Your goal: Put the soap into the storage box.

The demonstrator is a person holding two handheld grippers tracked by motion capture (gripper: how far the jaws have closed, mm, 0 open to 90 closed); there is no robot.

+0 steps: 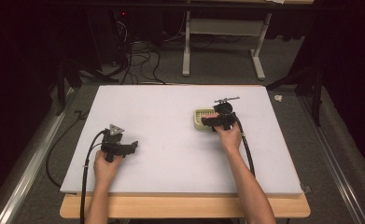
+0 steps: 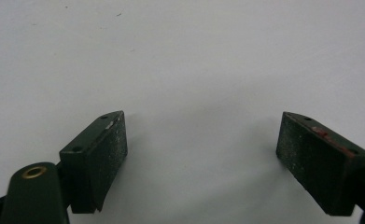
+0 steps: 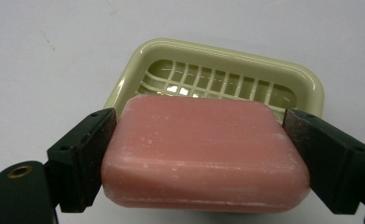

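Overhead, right gripper jaws clamping pink soap above dish, left gripper jaws apart

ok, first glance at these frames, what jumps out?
The pink soap bar clamped between the right tool's jaws, held just above and in front of the cream slotted soap dish, which sits right of centre on the white table. After that, the left tool, wide open over bare table near the front left with nothing between its jaws.
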